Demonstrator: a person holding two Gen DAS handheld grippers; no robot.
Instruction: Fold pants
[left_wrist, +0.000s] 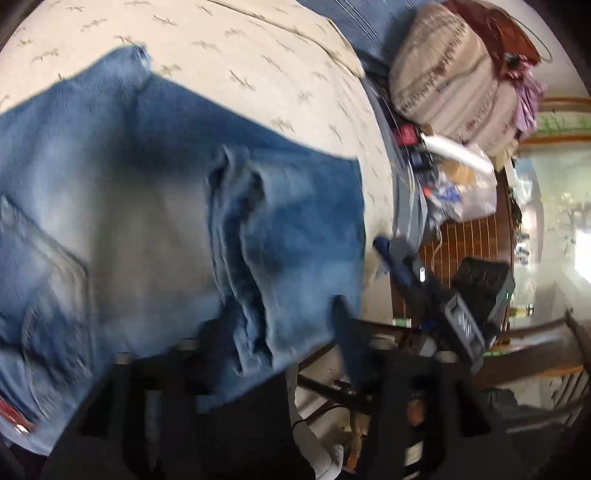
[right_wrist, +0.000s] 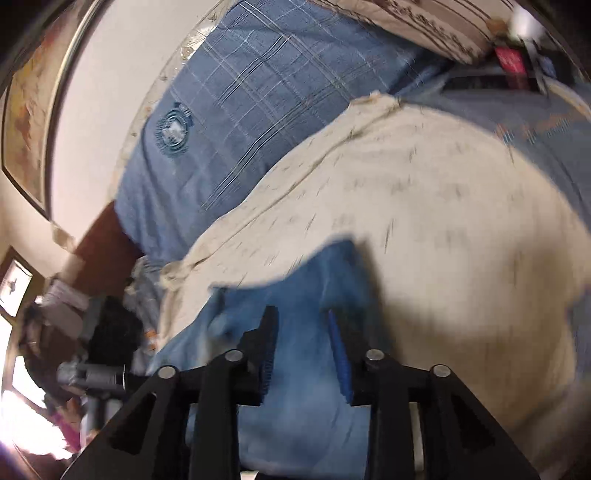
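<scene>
1. The wide cream bedcover with small dark sprig marks (left_wrist: 258, 66) fills the far half of your left wrist view and most of your right wrist view; it is your work surface.
2. The faded blue denim pants (left_wrist: 147, 206) lie on it, spread across the near left of the left wrist view, with a bunched ridge of cloth running near-to-far through the middle and a back pocket showing at the left edge.
3. A blue plaid cushion with a round badge (right_wrist: 221, 110) lies far left in the right wrist view, well apart from the denim, and a striped beige bundle (left_wrist: 443, 74) sits far right in the left view.
4. Your left gripper (left_wrist: 284, 332) hangs at the near edge of the pants, fingers apart; the bunched ridge runs between them, but blur hides whether either finger presses it.
5. Your right gripper (right_wrist: 303, 347) is over another part of the denim, its fingers apart with cloth below the gap, not pinched.
6. My reading is that you are between grasps, a fold half made and the cloth still lumpy.
7. Next you likely need to close each gripper on one edge of the denim, lift together, and lay it flat over itself.
</scene>
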